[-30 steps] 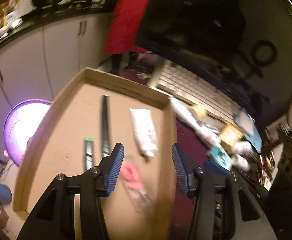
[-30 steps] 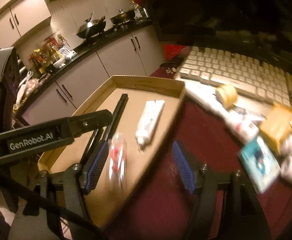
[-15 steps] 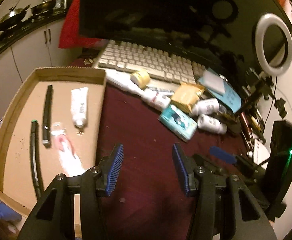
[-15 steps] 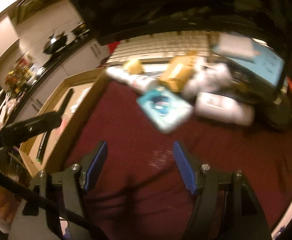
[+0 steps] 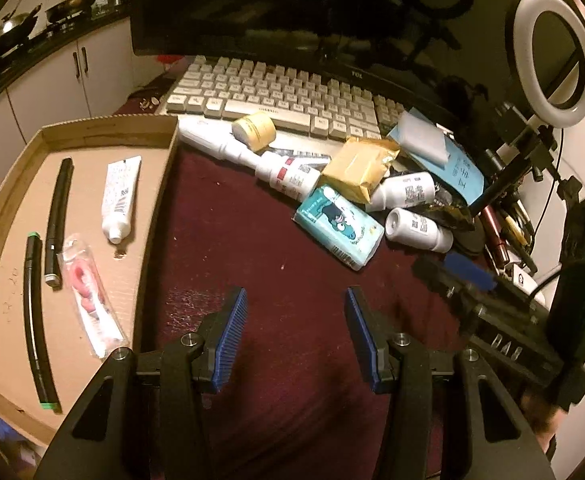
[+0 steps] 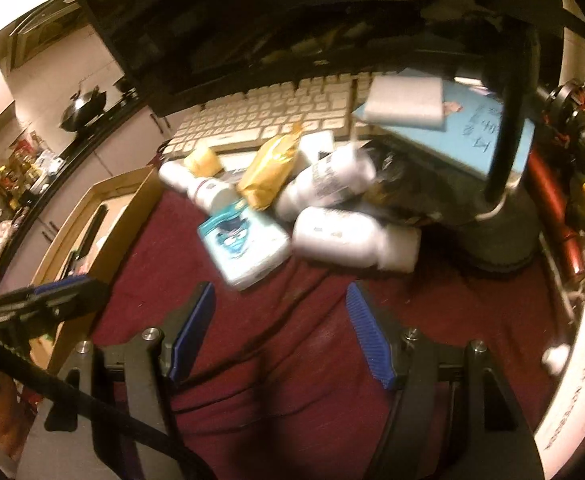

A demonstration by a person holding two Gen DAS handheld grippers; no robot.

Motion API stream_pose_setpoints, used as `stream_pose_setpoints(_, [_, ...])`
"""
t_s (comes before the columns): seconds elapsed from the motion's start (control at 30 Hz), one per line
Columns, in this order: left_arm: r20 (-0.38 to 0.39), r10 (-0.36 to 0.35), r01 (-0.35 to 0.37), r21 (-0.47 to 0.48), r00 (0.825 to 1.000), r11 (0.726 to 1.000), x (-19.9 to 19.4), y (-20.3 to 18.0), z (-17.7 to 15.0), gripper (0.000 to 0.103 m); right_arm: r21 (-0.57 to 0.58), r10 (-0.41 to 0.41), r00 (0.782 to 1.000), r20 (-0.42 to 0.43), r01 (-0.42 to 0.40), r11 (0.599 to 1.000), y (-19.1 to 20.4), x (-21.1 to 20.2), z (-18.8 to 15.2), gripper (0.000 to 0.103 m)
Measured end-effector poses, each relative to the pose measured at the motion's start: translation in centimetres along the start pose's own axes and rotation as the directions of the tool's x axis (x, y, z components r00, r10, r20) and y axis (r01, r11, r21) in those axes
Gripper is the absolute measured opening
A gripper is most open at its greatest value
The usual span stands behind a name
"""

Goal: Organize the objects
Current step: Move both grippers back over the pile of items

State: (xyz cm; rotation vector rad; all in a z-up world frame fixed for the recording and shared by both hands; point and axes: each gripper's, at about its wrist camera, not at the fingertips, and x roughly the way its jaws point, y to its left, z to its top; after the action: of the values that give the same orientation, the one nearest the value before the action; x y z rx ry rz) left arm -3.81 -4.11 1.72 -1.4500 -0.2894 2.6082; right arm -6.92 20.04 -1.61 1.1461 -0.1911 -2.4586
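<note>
Looking along the left gripper (image 5: 295, 322), the left wrist view takes in the whole cardboard tray (image 5: 158, 208) at the left edge of the maroon cloth (image 5: 228, 232), and only this view shows its contents clearly — 2 black pens (image 5: 57, 204), a white tube (image 5: 119, 196) and a clear packet with something pink inside (image 5: 88, 292), all lying flat on the tray floor. The right wrist view shows just a corner of that tray (image 6: 112, 216) but gives a closer, blurred look at the pile beside the keyboard (image 6: 260, 120): a teal tissue pack (image 6: 244, 248), 2 white bottles (image 6: 348, 236) lying on their sides, a gold pouch (image 6: 272, 168) and a blue book (image 6: 464, 132) with a white block on top. It also catches the stand's dark round base (image 6: 500, 232) and red and gold sticks at the far right.

Both pairs of fingers are spread wide with nothing between them. In the left view the tissue pack (image 5: 338, 232) lies ahead of the fingertips and slightly right, well apart. The right gripper (image 6: 280, 320) sits nearer the pile — the tissue pack is just ahead of its left finger, the nearest bottle just ahead of its right finger, neither touched.
</note>
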Motion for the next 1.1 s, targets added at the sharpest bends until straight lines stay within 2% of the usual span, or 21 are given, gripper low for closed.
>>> stream_pose_setpoints(0.3, [-0.016, -0.003, 0.003, -0.017, 1.000, 1.000, 0.9, 0.4, 0.1, 0.044, -0.087, -0.029, 0.999, 0.012, 0.030, 0.996, -0.1, 1.7, 2.5, 0.068])
stream_pose_setpoints(0.47, [-0.021, -0.016, 0.015, -0.039, 1.000, 0.999, 1.5, 0.9, 0.3, 0.044, -0.129, -0.071, 0.997, 0.017, 0.072, 0.989, -0.3, 2.9, 2.7, 0.075])
stream_pose_setpoints(0.6, [-0.039, -0.028, 0.026, -0.045, 0.999, 0.999, 2.1, 1.1, 0.3, 0.044, -0.176, -0.067, 0.998, -0.010, 0.064, 0.982, 0.3, 2.6, 2.3, 0.078])
stream_pose_setpoints(0.7, [-0.041, -0.032, 0.029, -0.051, 0.999, 0.998, 2.3, 1.0, 0.3, 0.044, -0.186, 0.020, 0.999, -0.049, -0.028, 0.982, 0.5, 1.8, 2.0, 0.077])
stream_pose_setpoints(0.73, [-0.043, -0.035, 0.033, -0.051, 0.998, 0.998, 2.4, 1.0, 0.3, 0.044, -0.177, 0.023, 0.999, -0.045, -0.030, 0.984, 0.5, 1.7, 2.0, 0.077])
stream_pose_setpoints(0.9, [-0.047, -0.040, 0.038, -0.043, 0.998, 0.998, 2.5, 0.5, 0.3, 0.044, -0.142, -0.067, 0.998, -0.008, 0.065, 0.988, -0.7, 2.5, 2.4, 0.077])
stream_pose_setpoints(1.03, [-0.048, -0.035, 0.034, -0.039, 0.998, 0.999, 2.5, 0.2, 0.2, 0.045, -0.188, -0.073, 0.997, -0.001, 0.072, 0.980, -0.2, 2.7, 2.3, 0.082])
stream_pose_setpoints(1.1, [-0.048, -0.032, 0.030, -0.039, 0.998, 0.999, 2.4, 0.3, 0.1, 0.045, -0.214, -0.031, 0.998, -0.049, 0.019, 0.977, 0.6, 2.4, 2.1, 0.082])
